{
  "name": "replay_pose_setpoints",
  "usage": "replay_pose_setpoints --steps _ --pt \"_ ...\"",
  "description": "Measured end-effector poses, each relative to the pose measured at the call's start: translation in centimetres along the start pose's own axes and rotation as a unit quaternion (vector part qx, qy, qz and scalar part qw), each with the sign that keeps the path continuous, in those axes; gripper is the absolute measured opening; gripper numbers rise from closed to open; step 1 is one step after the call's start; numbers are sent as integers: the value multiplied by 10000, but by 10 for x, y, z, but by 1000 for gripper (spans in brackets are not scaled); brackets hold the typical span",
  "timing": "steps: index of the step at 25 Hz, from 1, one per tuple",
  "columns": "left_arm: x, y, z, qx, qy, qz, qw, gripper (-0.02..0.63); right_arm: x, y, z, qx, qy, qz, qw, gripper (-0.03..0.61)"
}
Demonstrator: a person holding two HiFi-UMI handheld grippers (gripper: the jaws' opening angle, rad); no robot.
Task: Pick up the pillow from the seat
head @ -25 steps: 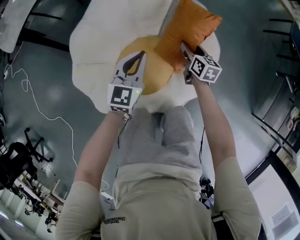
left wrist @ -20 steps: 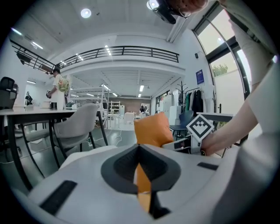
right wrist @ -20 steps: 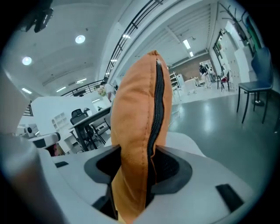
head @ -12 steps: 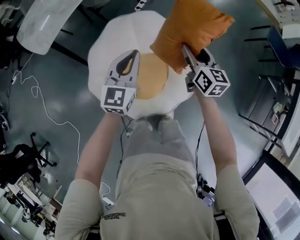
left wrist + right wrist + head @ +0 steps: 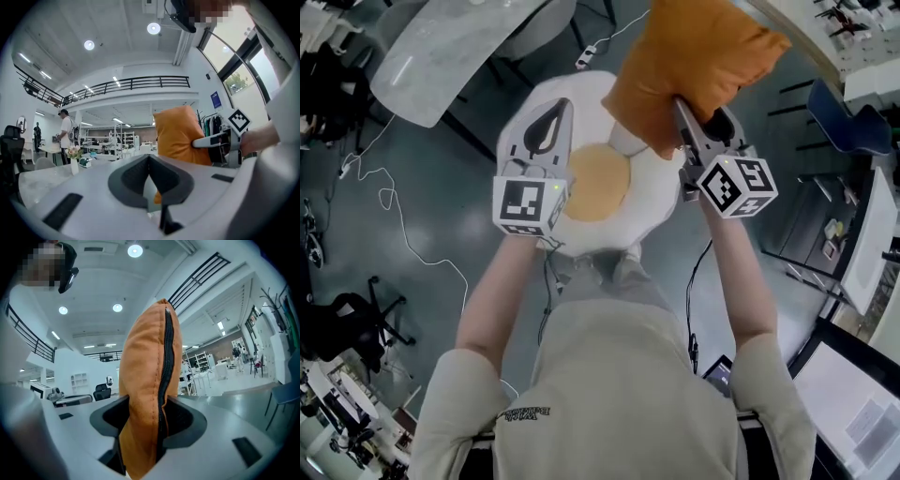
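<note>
Head view first: the right claw [image 5: 689,117] is clenched on the lower edge of the orange pillow [image 5: 694,56]. The pillow's long axis runs up and away from the claw, well clear of the white seat [image 5: 656,192] below. The left claw [image 5: 548,122] hangs just beside it, apart. A grey surface [image 5: 459,42] and a floor cable [image 5: 394,216] lie off to the left, and we see nothing in the way.

Left gripper view: the jaws are pressed together and empty, and the pillow stands to the right beyond their tips.

Right gripper view: the pillow stands upright between the jaws with its zipper seam facing us, pads biting both faces. We judge the pickup done, with the free left claw placed to steady it.
</note>
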State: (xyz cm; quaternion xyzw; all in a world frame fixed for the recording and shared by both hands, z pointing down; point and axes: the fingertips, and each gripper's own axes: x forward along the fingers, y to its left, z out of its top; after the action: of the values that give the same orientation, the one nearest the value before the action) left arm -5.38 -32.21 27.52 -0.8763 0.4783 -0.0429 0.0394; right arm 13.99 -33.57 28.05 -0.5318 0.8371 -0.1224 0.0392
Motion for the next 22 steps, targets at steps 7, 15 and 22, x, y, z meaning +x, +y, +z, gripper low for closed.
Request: replay_pose_setpoints --steps 7,15,22 --pt "-21 -10 76 370 -410 -63 9985 11 -32 37 78 -239 -596 189 9978 235" --pt "-61 -31 133 275 -887 -97 9956 11 -83 75 128 -529 -1159 297 9914 236" --pt "-104 -40 139 729 -1090 -13 9914 11 -127 106 132 -621 -1524 345 9858 238"
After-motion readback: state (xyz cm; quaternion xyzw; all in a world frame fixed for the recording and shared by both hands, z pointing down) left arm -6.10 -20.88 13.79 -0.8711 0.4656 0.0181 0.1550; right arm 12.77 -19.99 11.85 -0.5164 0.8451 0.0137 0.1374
